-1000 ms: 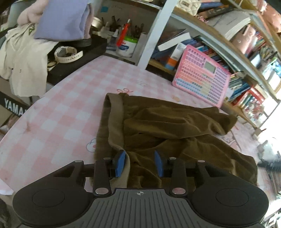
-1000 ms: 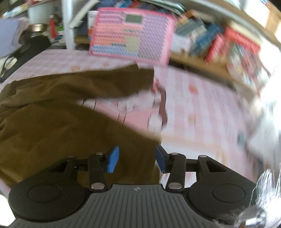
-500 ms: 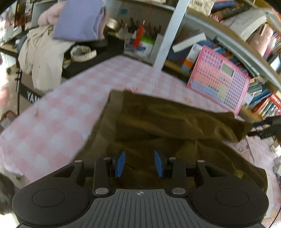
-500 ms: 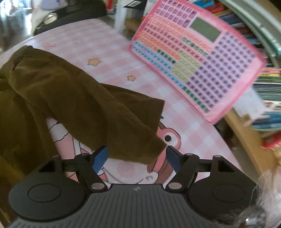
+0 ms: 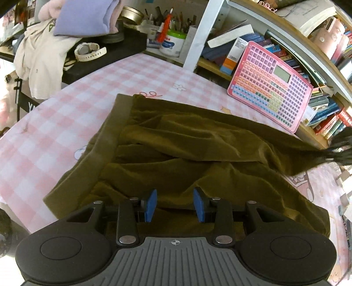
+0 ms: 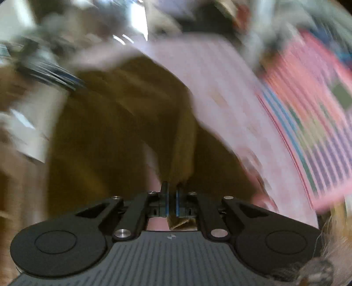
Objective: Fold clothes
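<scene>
olive-brown trousers (image 5: pixel 187 154) spread rumpled across the middle of the left wrist view on a pink checked tablecloth (image 5: pixel 66 110), waistband toward centre left, one leg running off to the right edge. left gripper (image 5: pixel 175 205) at lower centre, hovering over the near edge of the fabric, blue pads (image 5: pixel 151 205) well apart, nothing between them. right gripper (image 5: pixel 343 151) visible as a dark blur at the right edge, at the end of that far leg. in the heavily blurred right wrist view, right gripper (image 6: pixel 172 202) at lower centre, jaws nearly together, pinching a fold of the trousers (image 6: pixel 110 132), a scrap of cloth poking out behind the pads. pink toy keyboard (image 5: pixel 271 85) propped against a bookshelf (image 5: pixel 286 28) at upper right. white wristwatch (image 5: pixel 89 50) and a folded lilac garment (image 5: pixel 85 17) at upper left.
</scene>
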Motion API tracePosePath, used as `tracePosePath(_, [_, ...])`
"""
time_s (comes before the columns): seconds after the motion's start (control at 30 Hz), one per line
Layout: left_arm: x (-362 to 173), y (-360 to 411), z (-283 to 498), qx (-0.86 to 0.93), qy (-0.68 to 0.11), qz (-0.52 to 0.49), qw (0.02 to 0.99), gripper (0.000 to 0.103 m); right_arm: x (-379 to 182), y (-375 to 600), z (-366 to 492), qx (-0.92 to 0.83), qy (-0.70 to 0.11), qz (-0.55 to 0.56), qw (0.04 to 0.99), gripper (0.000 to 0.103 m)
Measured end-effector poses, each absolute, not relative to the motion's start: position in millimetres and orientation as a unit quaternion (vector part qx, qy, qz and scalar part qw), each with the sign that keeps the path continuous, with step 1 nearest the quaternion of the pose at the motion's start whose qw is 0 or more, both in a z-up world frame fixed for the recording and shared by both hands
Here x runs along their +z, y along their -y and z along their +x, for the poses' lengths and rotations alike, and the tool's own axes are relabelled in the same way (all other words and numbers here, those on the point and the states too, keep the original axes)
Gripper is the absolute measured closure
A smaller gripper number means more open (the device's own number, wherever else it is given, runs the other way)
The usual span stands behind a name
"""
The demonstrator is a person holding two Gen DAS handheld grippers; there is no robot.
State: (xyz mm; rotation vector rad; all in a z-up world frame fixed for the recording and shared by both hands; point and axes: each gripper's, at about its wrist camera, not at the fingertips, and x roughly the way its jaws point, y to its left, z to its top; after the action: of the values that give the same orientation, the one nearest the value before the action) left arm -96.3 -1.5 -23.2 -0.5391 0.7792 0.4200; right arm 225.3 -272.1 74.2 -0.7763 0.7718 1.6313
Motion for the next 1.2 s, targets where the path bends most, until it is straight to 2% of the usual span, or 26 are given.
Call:
tracePosePath(0.07, [-27, 1, -93, 0.202, -0.376, -0.262, 0.866, 0.068, 120, 282, 217, 0.731, -0.274, -0.263, 0.567, 0.098])
tracePosePath(0.17, [-31, 2, -89, 0.201, -0.381, -0.267, 0.862, 0.068, 144, 279, 242, 0.689, -0.227, -0.235, 0.647, 0.098])
tracePosePath(0.23, [-31, 4, -87, 0.198, -0.383, -0.266, 0.862, 0.068, 120, 261, 275, 0.613, -0.244, -0.27, 0.701, 0.098])
tracePosePath(0.37, [-28, 8, -89, 0.201, -0.389, -0.262, 0.86, 0.067, 34, 226, 338, 0.481, -0.341, -0.317, 0.743, 0.096])
tracePosePath(0.43, [-27, 7, -92, 0.207, -0.391, -0.261, 0.858, 0.067, -4, 218, 356, 0.409, -0.367, -0.338, 0.764, 0.087])
tracePosePath(0.5, [-25, 6, -97, 0.215, -0.389, -0.262, 0.856, 0.066, -9, 225, 360, 0.372, -0.36, -0.318, 0.794, 0.069])
tracePosePath(0.73, [-32, 0, -97, 0.223, -0.393, -0.275, 0.849, 0.066, 25, 267, 340, 0.408, -0.366, -0.196, 0.813, 0.065])
tracePosePath(0.83, [-31, 3, -86, 0.207, -0.39, -0.269, 0.856, 0.066, 26, 269, 317, 0.411, -0.384, -0.182, 0.806, 0.054])
tracePosePath(0.93, [-28, 8, -79, 0.19, -0.385, -0.261, 0.865, 0.066, 12, 286, 304, 0.379, -0.443, -0.13, 0.802, 0.052])
tracePosePath(1.0, [-28, 8, -76, 0.185, -0.384, -0.26, 0.867, 0.066, -7, 300, 304, 0.359, -0.495, -0.073, 0.788, 0.055])
tracePosePath(1.03, [-29, 8, -75, 0.184, -0.384, -0.26, 0.867, 0.066, -20, 304, 304, 0.345, -0.521, -0.054, 0.779, 0.061])
tracePosePath(1.07, [-30, 7, -74, 0.183, -0.385, -0.26, 0.866, 0.066, -28, 305, 302, 0.342, -0.535, -0.046, 0.771, 0.084])
tracePosePath(1.1, [-30, 6, -72, 0.182, -0.385, -0.261, 0.866, 0.066, -32, 306, 300, 0.341, -0.544, -0.039, 0.766, 0.099])
tracePosePath(1.2, [-26, 5, -69, 0.178, -0.384, -0.254, 0.869, 0.066, 4, 304, 286, 0.364, -0.482, -0.045, 0.796, 0.099])
